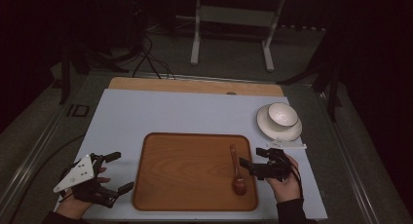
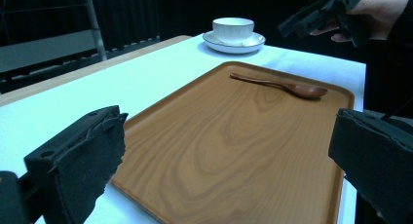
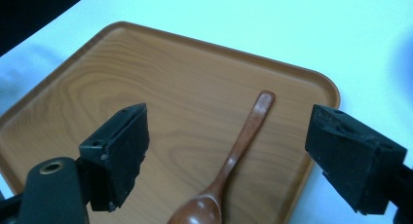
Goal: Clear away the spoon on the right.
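A wooden tray (image 1: 185,170) lies on the pale mat near the front edge. A dark wooden spoon (image 1: 236,173) rests on its right side, bowl end toward me. My right gripper (image 1: 251,157) hovers open just right of the spoon; in the right gripper view its jaws straddle the spoon (image 3: 253,119) above the tray (image 3: 146,73). My left gripper (image 1: 122,171) is open beside the tray's left edge, nothing between its jaws. In the left gripper view it faces across the tray (image 2: 204,102) toward the spoon (image 2: 287,86) and the right gripper (image 2: 316,14).
A white bowl (image 1: 282,113) sits on a white saucer (image 1: 272,129) at the mat's back right, also the bowl (image 2: 233,28) in the left gripper view. A small white strip (image 1: 286,145) lies in front of the saucer. The wooden table edge (image 1: 195,85) runs behind the mat.
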A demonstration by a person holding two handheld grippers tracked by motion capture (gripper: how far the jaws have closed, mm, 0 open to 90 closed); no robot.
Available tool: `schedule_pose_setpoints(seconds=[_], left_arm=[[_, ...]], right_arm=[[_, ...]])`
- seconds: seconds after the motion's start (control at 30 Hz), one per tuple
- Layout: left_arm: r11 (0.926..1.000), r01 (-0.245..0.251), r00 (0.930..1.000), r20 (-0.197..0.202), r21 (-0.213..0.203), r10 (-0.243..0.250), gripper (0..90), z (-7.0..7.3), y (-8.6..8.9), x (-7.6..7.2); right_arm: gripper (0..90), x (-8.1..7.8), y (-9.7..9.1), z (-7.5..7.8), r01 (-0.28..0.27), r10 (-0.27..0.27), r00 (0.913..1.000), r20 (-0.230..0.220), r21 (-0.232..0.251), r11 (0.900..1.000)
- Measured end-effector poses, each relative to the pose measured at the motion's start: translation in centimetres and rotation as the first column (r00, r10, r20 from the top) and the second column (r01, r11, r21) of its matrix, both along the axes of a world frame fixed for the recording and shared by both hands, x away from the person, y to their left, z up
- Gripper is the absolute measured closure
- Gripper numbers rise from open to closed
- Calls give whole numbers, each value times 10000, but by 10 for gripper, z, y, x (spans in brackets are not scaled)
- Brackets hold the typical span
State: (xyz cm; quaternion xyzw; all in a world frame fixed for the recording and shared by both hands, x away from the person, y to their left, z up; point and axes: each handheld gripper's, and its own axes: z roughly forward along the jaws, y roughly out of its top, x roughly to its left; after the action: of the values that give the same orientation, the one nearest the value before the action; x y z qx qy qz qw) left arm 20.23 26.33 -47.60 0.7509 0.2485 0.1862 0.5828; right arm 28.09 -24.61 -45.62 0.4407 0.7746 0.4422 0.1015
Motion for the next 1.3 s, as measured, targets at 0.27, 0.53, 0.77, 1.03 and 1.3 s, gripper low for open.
schedule_pose_setpoints(seconds=[0.27, 0.53, 0.77, 1.03, 1.3], left_arm=[[10000, 23, 10000, 2, 20, -23, 0, 0, 0, 0], [10000, 32, 10000, 1, 34, -32, 0, 0, 0, 0], [10000, 29, 10000, -3, 50, -29, 0, 0, 0, 0], [9998, 124, 9999, 10, 140, -125, 0, 0, -1, 0], [9997, 178, 9998, 36, 185, -179, 0, 0, -2, 0]], right_arm=[[166, -5, -18, -6, -177, 172, 9995, 281, 201, 9996], [161, -13, -28, -13, -529, 525, 9976, 443, 78, 9986], [160, -19, -40, -18, -522, 520, 9972, 531, 40, 9986], [163, -19, -47, -28, -552, 572, 9965, 617, -329, 9979], [163, -19, -47, -29, -590, 615, 9956, 704, -365, 9976]])
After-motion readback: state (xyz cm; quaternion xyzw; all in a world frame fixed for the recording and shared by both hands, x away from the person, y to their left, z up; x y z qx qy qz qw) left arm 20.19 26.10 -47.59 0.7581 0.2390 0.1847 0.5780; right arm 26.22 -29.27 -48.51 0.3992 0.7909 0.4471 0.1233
